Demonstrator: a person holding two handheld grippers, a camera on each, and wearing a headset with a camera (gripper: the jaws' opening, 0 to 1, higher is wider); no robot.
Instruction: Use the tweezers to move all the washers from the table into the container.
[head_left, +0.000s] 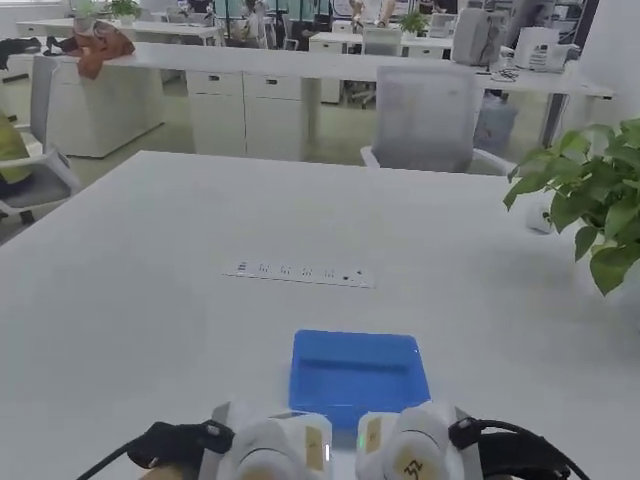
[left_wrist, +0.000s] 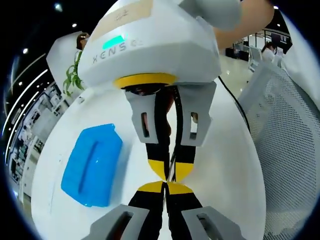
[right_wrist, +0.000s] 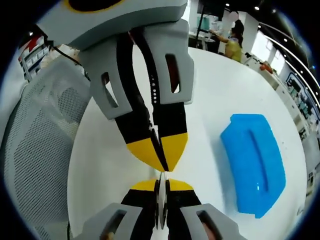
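The right hand-held gripper (right_wrist: 161, 186) had its jaws pressed together on a thin silver strip that appeared to be the tweezers (right_wrist: 161, 200). The strip stood edge-on between the yellow tips and ran back along the jaws.

The left hand-held gripper (left_wrist: 165, 188) had its jaws pressed together. Whether it also pinched the end of the strip could not be determined.

The two hand-held grippers faced each other, with their yellow tips touching point to point. In the head view, both white bodies sat at the near edge of the desk (head_left: 150, 300), the left one on the left and the right one on the right. Their jaws were hidden in that view.

The container (head_left: 355, 375) was a shallow blue tray. It lay flat on the desk just beyond the two bodies, near the near edge and about midway between the left and right edges. Its floor was bare blue. In the left gripper view, it lay to the left of the jaws. In the right gripper view, it lay to their right.

A recessed power strip (head_left: 300, 272) sat farther toward the far edge, in line with the container. A green plant (head_left: 590, 200) stood at the right edge. A grey chair (head_left: 425, 120) stood behind the far edge.
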